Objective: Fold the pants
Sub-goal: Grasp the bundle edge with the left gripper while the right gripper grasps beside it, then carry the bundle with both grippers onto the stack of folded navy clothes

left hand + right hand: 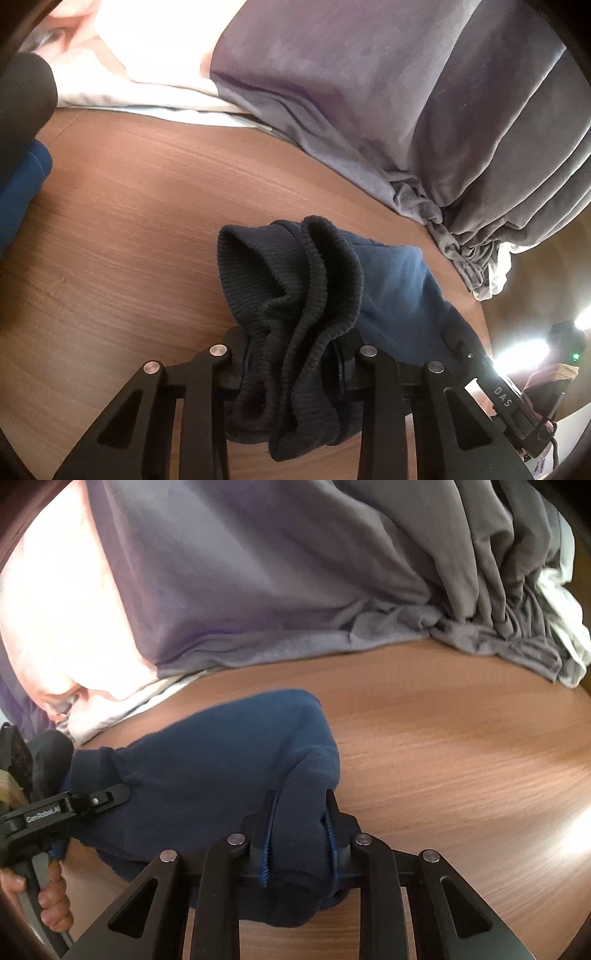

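The navy blue pants (391, 280) are held up over a brown wooden table (129, 229). My left gripper (295, 350) is shut on their bunched ribbed cuffs (295, 295), which stick up between the jaws. My right gripper (301, 812) is shut on a fold of the same pants (221, 753). The cloth stretches left from it to the left gripper (110, 797), seen from the side with the hand on its handle. In the left wrist view the right gripper's body (506, 398) shows at the lower right.
A heap of grey-purple cloth (388, 103) and white cloth (147, 55) lies along the far side of the table, also in the right wrist view (277, 572). Bare wood (461, 757) lies to the right of the pants. Another blue fold (22, 184) shows at the left edge.
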`<state>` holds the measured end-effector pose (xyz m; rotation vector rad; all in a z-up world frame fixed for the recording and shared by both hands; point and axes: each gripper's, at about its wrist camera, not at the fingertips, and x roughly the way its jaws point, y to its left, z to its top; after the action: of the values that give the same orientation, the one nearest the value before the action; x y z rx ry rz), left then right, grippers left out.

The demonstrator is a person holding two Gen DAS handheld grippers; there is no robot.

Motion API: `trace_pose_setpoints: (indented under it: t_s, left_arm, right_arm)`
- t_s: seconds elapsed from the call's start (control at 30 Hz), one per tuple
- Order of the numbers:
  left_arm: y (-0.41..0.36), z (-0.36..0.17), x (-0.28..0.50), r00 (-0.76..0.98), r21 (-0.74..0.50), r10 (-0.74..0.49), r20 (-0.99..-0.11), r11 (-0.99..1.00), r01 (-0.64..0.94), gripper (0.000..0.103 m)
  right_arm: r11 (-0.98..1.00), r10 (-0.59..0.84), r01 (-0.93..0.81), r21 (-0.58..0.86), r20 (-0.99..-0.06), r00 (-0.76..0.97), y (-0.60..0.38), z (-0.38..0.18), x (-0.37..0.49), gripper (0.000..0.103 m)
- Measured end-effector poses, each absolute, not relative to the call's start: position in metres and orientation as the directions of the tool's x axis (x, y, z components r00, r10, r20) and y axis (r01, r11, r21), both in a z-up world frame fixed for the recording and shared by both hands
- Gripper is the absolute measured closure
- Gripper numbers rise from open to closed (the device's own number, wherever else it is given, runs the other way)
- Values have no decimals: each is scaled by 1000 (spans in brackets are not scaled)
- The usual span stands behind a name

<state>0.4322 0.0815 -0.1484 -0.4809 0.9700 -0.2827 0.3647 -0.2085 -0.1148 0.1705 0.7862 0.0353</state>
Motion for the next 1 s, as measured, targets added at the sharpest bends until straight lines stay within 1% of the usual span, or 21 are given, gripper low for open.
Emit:
trace_pose_setpoints:
  t_s: [0.2, 0.57, 0.77, 1.0]
  left_arm:
    - [73, -122, 414, 589, -495, -406, -698, 869, 13, 73]
    - [72, -58, 356, 717, -466, -316, -621, 885, -14, 73]
    - [96, -27, 334, 771, -454, -264, -580, 890, -37, 73]
    - [146, 6, 319, 815, -425, -250, -523, 905, 5, 73]
  right_arm:
    - [988, 122, -26, 154, -660, 741, -212, -89, 356, 80]
    - [974, 223, -168, 150, -564, 795, -218, -39, 329, 80]
    - [957, 290, -248, 150, -503, 815, -199, -11, 317, 80]
    - [948, 317, -289, 131, -435, 843, -156, 16, 305, 80]
